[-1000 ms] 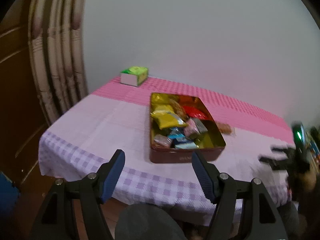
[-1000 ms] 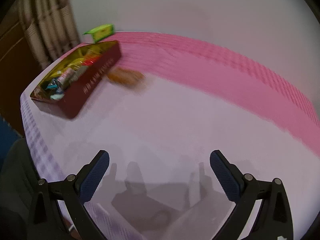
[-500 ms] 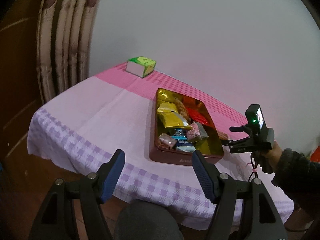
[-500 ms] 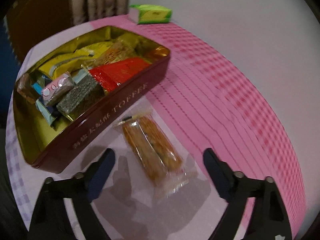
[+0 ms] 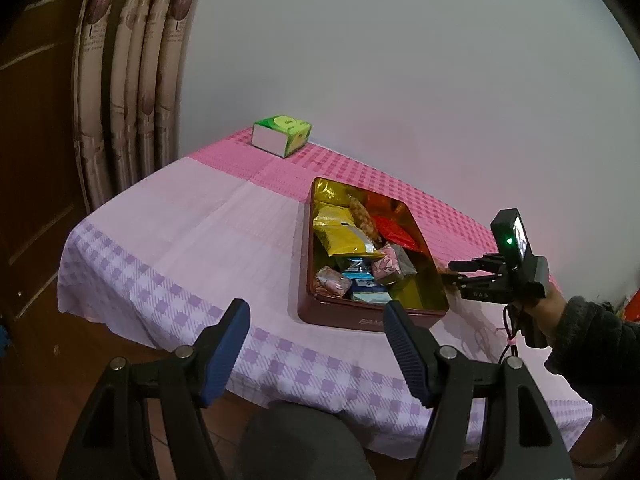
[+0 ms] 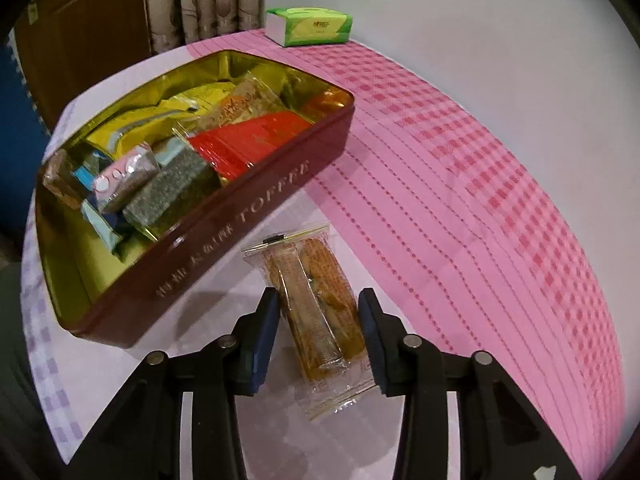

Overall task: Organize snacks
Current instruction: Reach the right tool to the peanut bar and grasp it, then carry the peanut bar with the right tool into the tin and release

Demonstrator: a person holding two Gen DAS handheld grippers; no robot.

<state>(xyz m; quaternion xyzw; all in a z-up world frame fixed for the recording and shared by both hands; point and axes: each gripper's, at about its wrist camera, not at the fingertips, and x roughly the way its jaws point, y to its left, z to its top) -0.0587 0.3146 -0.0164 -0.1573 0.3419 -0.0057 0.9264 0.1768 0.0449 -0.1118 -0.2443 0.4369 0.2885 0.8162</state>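
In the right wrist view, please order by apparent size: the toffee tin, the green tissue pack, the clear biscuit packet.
1. toffee tin, clearly largest.
2. clear biscuit packet.
3. green tissue pack, though it lies farthest from the camera, so its true rank against the packet is unsure.

My right gripper (image 6: 318, 326) has just been closing in around a clear-wrapped biscuit pack (image 6: 316, 312) lying on the pink tablecloth (image 6: 460, 200), blue pads either side of it, can't tell if they're pressing yet. The maroon toffee tin (image 6: 240, 216) sits just left, full of wrapped snacks. Green tissue box (image 6: 312, 26) at the far edge.
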